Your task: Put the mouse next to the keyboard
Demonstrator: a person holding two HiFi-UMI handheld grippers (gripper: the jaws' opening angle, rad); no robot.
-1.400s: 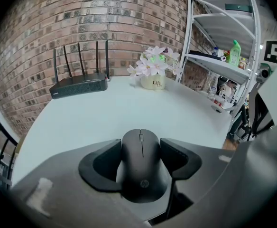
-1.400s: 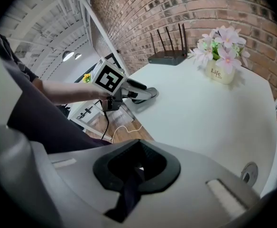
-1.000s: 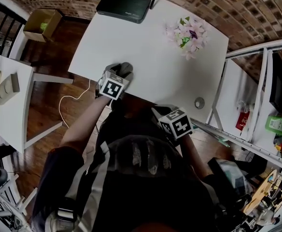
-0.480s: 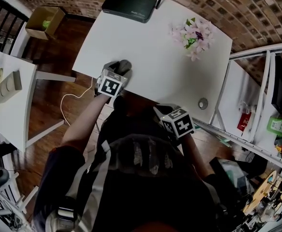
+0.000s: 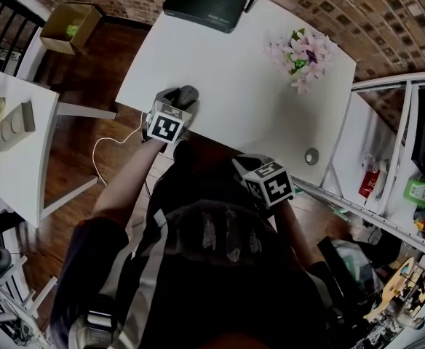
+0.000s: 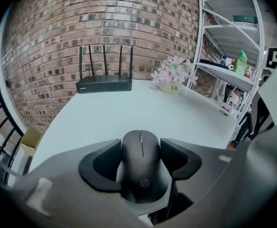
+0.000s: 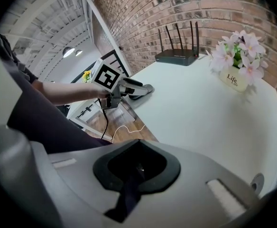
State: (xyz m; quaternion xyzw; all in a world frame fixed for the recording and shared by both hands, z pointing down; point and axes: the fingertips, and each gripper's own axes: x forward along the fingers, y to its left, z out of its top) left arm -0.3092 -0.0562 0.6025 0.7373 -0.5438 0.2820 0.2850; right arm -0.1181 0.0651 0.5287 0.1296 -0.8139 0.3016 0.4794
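A dark grey mouse (image 5: 188,95) (image 6: 141,158) sits at the near left edge of the white table (image 5: 234,71). My left gripper (image 5: 182,100) (image 6: 141,148) is shut on it, one black pad pressed against each side. The right gripper view shows that same gripper (image 7: 129,90) from the side, holding the mouse (image 7: 143,89) low over the tabletop. My right gripper (image 5: 243,166) (image 7: 137,165) is shut on nothing, held off the table's near edge by the person's body. No keyboard is in view; a black router (image 5: 205,4) (image 6: 104,84) with antennas stands at the far edge.
A pot of pink flowers (image 5: 303,57) (image 6: 171,77) stands at the far right of the table. A small round disc (image 5: 311,155) lies near its right corner. A white shelf rack (image 5: 409,122) is at the right. A side table (image 5: 16,144) and a white cable (image 5: 118,140) are at the left.
The head view has tilted, so the table sits a little higher in the picture. The left gripper keeps the mouse at the near left edge. The right gripper has hardly moved.
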